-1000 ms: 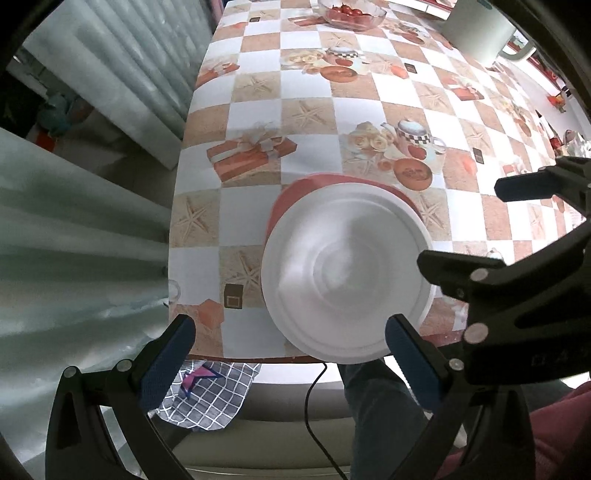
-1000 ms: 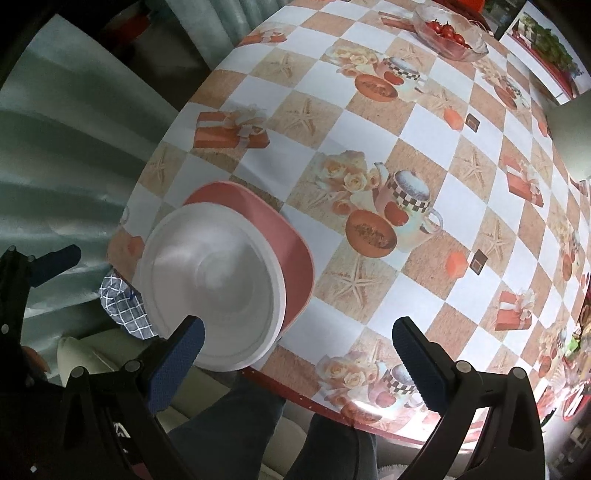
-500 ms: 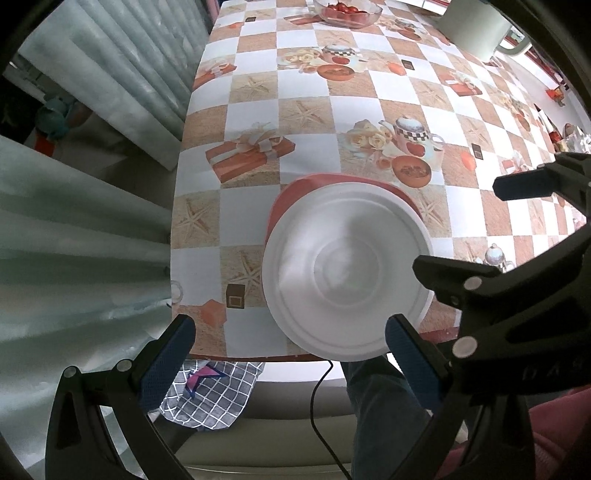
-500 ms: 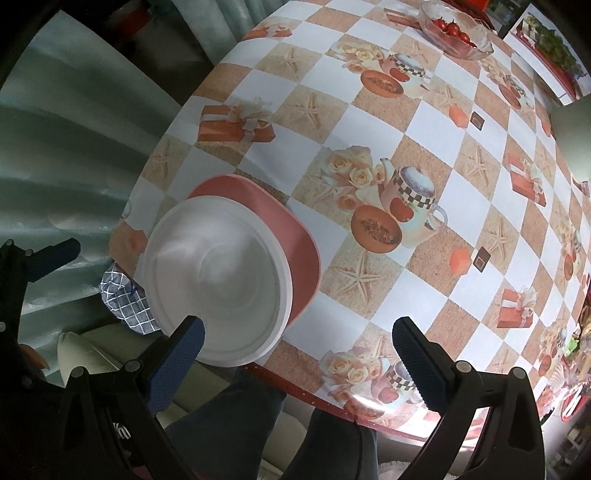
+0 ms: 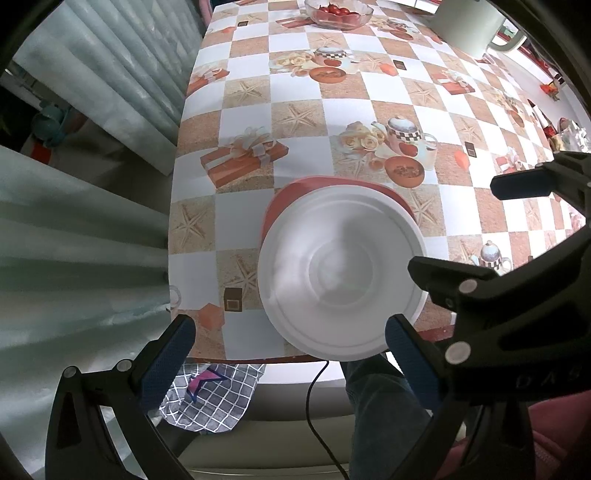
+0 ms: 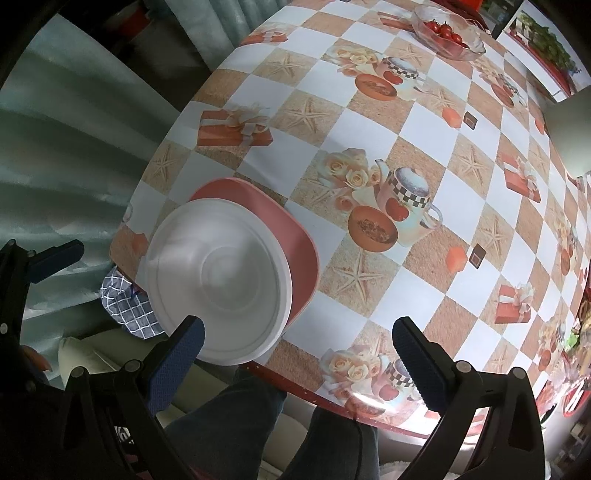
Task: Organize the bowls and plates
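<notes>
A white round bowl (image 5: 341,273) sits on a pink-red square plate (image 5: 291,195) near the table's front edge; both also show in the right wrist view, the bowl (image 6: 218,284) on the plate (image 6: 299,251). My left gripper (image 5: 286,343) is open and empty, held above and in front of the bowl. My right gripper (image 6: 297,347) is open and empty, to the right of the bowl, and it shows at the right of the left wrist view (image 5: 517,229).
The table (image 5: 280,147) has a checked cloth printed with starfish, teapots and gift boxes. A glass bowl of tomatoes (image 5: 338,13) and a white jug (image 5: 469,26) stand at the far end. A checked cloth (image 5: 210,395) and a person's legs (image 6: 240,424) lie below the front edge.
Both grippers have drawn back and up a little from the table. The bowl and plate have not moved.
</notes>
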Action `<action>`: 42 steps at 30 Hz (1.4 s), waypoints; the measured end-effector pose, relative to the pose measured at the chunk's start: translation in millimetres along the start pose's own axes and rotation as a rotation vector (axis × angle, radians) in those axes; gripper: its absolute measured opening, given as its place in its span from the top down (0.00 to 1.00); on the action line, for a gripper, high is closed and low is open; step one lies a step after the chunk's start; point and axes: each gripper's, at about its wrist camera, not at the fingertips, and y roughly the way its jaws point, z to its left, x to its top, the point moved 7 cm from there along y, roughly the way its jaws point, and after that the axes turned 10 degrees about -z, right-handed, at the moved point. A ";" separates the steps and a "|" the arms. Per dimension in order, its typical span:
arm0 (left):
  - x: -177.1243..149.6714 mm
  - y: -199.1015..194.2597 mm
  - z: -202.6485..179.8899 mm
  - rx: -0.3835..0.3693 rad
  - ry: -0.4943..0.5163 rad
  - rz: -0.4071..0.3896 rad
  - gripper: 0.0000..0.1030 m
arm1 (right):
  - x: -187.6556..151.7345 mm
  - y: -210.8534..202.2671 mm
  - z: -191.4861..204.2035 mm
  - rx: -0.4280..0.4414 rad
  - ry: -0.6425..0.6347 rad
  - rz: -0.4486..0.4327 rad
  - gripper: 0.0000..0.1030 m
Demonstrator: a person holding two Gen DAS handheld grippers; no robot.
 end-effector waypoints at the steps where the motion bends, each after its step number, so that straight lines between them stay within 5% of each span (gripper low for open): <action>1: 0.0 -0.1 -0.1 0.000 0.000 -0.001 0.00 | 0.1 0.0 -0.1 0.000 -0.002 0.000 0.01; 42: -0.3 -1.7 -3.1 -0.003 0.058 0.003 0.00 | -2.6 1.2 0.6 0.001 0.036 -0.001 0.01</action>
